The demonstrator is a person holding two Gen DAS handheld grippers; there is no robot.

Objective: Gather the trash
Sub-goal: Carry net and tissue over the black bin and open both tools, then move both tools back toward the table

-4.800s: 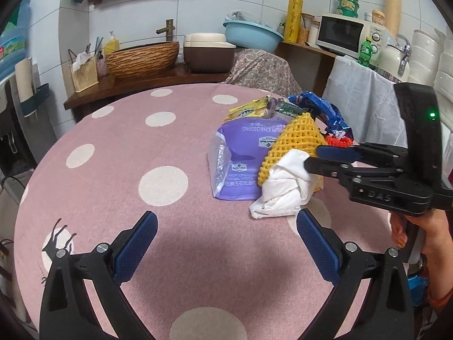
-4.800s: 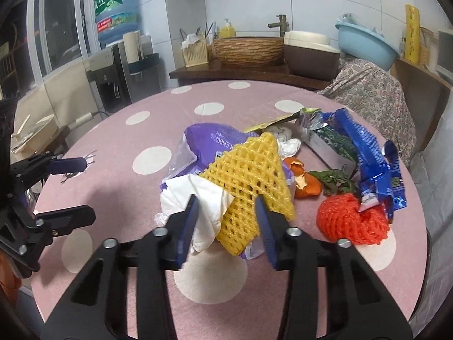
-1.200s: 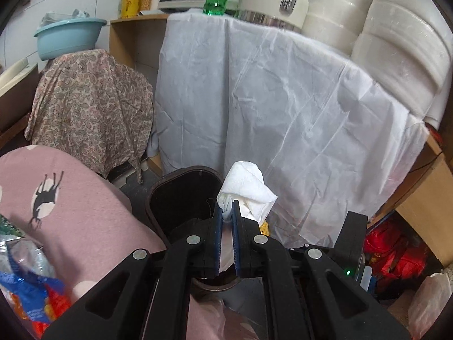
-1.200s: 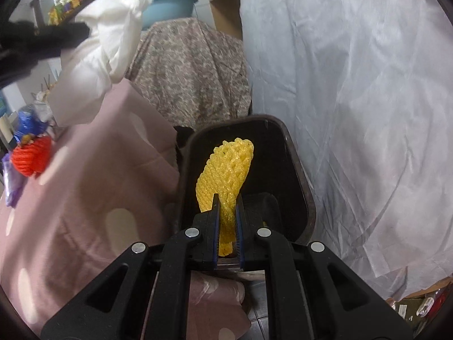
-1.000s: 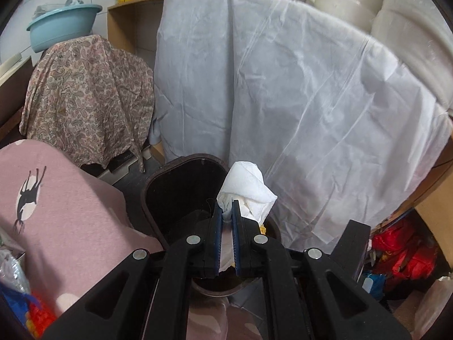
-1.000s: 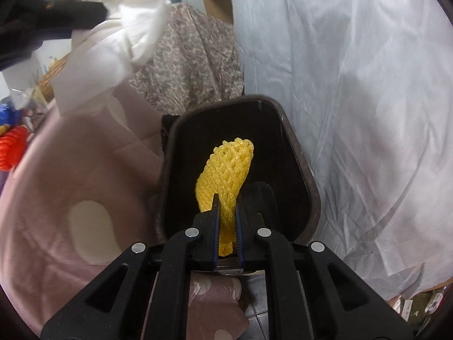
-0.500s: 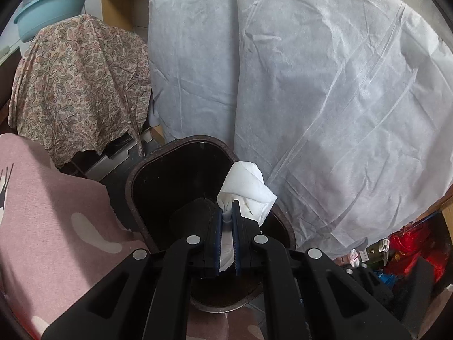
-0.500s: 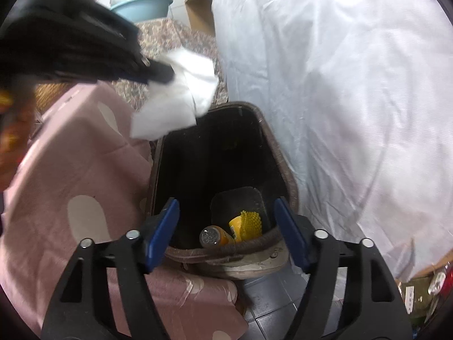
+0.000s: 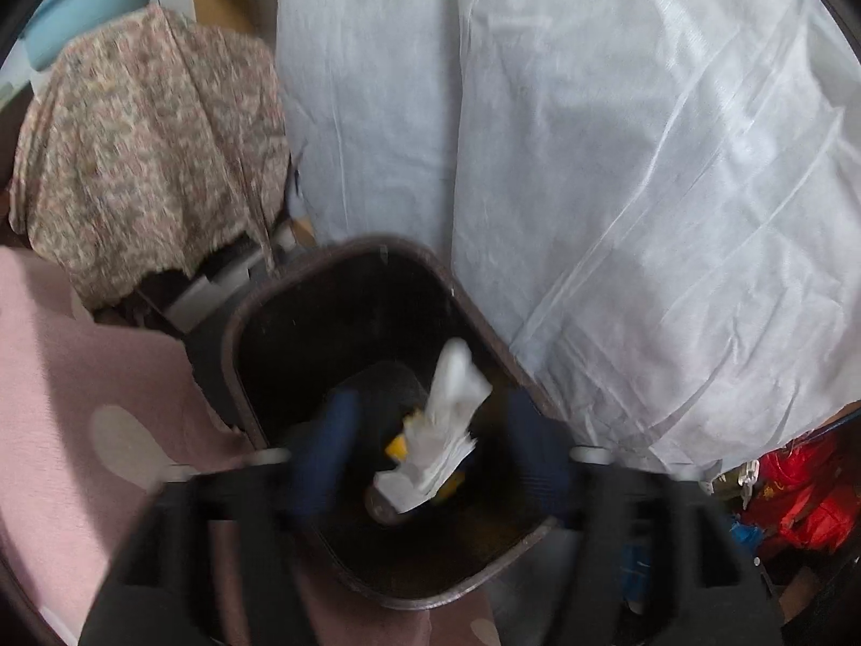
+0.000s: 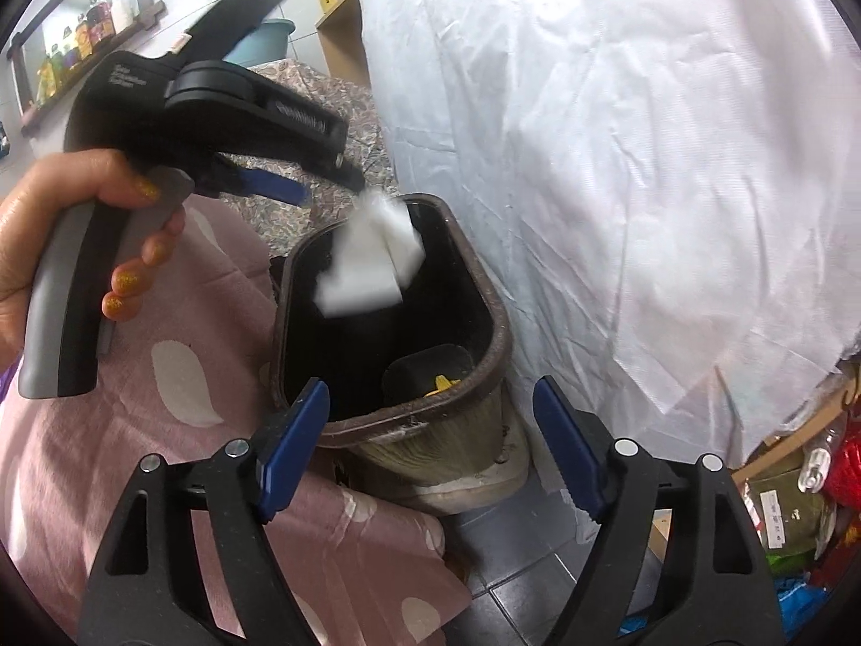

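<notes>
Falling into one bin [image 9: 253, 323]: one white tissue [image 9: 441, 430].

We counted one dark bin [image 10: 487, 290], one white tissue [image 10: 371, 258] at frame centre, two grippers, left [image 10: 328, 183] and right [image 10: 430, 430], one hand [image 10: 70, 247], one blue basin [image 9: 86, 5] upper left

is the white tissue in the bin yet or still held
Released, dropping: the white tissue hangs loose over the open bin, clear of the left tool, whose jaws are opening.
</notes>
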